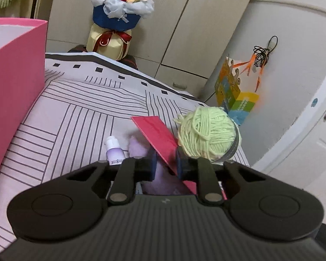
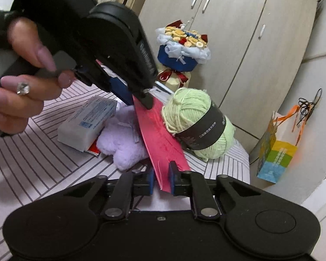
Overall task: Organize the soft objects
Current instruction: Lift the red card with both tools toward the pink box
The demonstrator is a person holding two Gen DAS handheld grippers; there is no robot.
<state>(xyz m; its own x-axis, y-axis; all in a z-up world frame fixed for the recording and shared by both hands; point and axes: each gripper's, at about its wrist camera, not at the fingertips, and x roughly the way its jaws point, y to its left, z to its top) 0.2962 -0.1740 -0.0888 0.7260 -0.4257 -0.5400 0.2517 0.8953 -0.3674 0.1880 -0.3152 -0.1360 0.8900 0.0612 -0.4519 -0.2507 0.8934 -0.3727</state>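
Note:
A flat red envelope stands tilted over the striped bed sheet. My left gripper has the envelope between its fingers, with a gap on the left side. My right gripper straddles the envelope's near end, its jaws a little apart. The left gripper also shows from outside in the right wrist view, at the envelope's far end. A green yarn ball with a dark label lies right of the envelope. A purple plush toy lies left of it. The yarn and plush also show in the left wrist view.
A pink box stands at the left on the bed. A small purple bottle lies by the plush. A white tissue pack lies left of the plush. A flower bouquet, a wardrobe and a colourful paper bag stand beyond the bed.

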